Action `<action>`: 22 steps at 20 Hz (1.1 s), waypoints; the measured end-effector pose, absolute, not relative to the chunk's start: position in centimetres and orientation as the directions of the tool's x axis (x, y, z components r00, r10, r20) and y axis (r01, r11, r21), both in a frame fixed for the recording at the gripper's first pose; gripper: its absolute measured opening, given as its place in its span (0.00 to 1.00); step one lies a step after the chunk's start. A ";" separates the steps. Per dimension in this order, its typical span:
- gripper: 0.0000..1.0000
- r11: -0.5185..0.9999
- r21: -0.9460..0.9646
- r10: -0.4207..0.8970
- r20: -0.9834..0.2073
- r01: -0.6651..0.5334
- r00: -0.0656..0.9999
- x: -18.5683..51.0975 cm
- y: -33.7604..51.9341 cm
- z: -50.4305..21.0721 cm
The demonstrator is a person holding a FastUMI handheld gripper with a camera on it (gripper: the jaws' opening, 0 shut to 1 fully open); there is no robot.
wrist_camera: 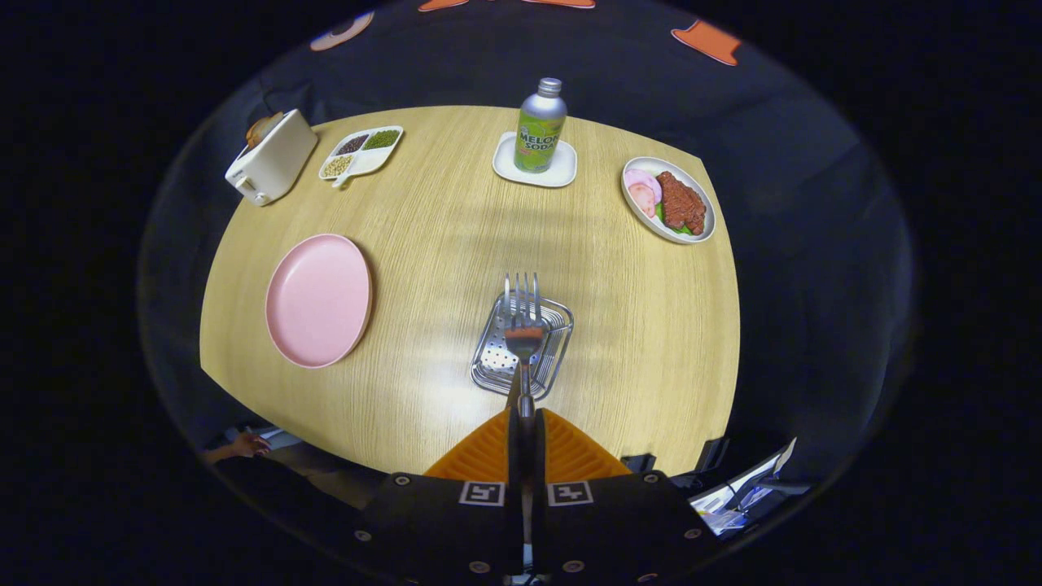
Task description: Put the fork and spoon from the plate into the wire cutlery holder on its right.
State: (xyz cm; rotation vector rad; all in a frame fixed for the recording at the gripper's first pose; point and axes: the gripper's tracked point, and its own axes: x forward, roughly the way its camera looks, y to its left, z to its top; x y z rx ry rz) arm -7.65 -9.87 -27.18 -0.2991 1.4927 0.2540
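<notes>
One fork point(522, 313) is clamped by its handle in the tool point(522, 411), tines over the wire cutlery holder point(496, 366); lower it straight down inside the holder before letting go.

Bright glare patch mid-table point(456, 382), dim surround, fisheye-warped edges.
</notes>
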 end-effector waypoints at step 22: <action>0.14 0.961 0.054 0.093 -0.987 -0.271 0.132 -3.6 -8.3 -27.1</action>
